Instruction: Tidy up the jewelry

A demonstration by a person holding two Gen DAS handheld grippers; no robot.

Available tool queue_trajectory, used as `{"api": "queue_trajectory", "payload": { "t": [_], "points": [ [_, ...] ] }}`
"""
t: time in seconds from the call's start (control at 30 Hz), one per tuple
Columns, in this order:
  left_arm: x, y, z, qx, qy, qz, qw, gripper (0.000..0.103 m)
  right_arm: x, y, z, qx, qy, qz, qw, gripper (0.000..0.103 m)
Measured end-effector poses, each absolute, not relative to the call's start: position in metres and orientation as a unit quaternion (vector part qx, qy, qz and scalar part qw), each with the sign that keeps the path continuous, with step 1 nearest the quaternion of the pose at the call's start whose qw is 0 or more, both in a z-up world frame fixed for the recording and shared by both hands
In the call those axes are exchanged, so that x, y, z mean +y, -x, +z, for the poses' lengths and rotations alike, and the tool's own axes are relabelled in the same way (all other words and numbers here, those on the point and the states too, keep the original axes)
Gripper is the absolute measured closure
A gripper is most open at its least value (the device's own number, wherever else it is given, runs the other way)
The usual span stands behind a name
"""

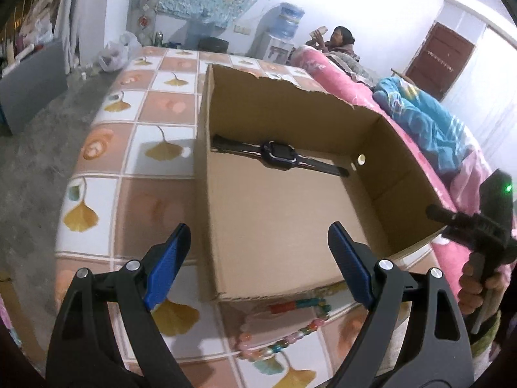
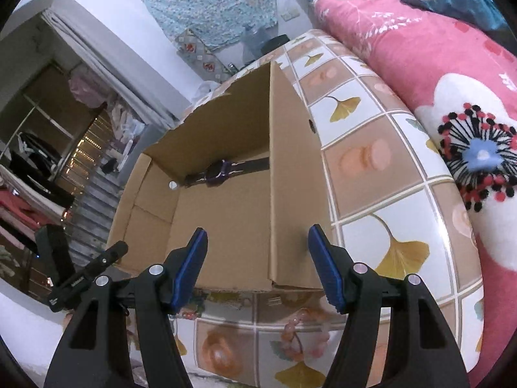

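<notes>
We have the watch (image 1: 275, 154) already in the cardboard box (image 1: 290, 213); the bead bracelets (image 1: 284, 333) wait outside on the table, and both our grippers (image 1: 258, 258) (image 2: 258, 258) gape wide, empty

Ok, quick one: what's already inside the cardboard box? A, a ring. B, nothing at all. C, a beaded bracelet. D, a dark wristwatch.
D: a dark wristwatch lies flat along the far wall of the cardboard box, while the beaded bracelet sits outside on the tiled table in front of the box.
</notes>
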State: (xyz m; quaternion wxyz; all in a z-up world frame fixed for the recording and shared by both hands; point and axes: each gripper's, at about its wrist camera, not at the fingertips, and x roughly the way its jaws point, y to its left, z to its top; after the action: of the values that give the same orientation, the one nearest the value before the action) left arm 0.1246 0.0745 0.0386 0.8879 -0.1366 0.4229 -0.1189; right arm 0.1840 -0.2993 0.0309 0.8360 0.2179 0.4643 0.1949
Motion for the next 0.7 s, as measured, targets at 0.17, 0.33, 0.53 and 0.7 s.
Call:
{"api": "queue_trajectory", "payload": {
  "t": [0.17,0.33,0.53,0.7],
  "points": [
    [0.072,-0.131,0.039,0.421,0.149,-0.109,0.888,0.02,-0.302,-0.187,0.034,0.474,-0.231,0.203,0.825,0.039],
    [0.074,-0.14,0.041,0.417,0.156,-0.101,0.89,0.02,-0.302,-0.199,0.034,0.482,-0.227,0.219,0.818,0.039],
    [0.074,-0.155,0.038,0.418,0.131,-0.092,0.894,0.02,-0.297,-0.219,0.032,0.491,-0.215,0.239,0.81,0.039],
    [0.077,-0.155,0.038,0.416,0.124,-0.091,0.896,0.02,-0.288,-0.22,0.036,0.498,-0.195,0.24,0.81,0.039]
  ]
}}
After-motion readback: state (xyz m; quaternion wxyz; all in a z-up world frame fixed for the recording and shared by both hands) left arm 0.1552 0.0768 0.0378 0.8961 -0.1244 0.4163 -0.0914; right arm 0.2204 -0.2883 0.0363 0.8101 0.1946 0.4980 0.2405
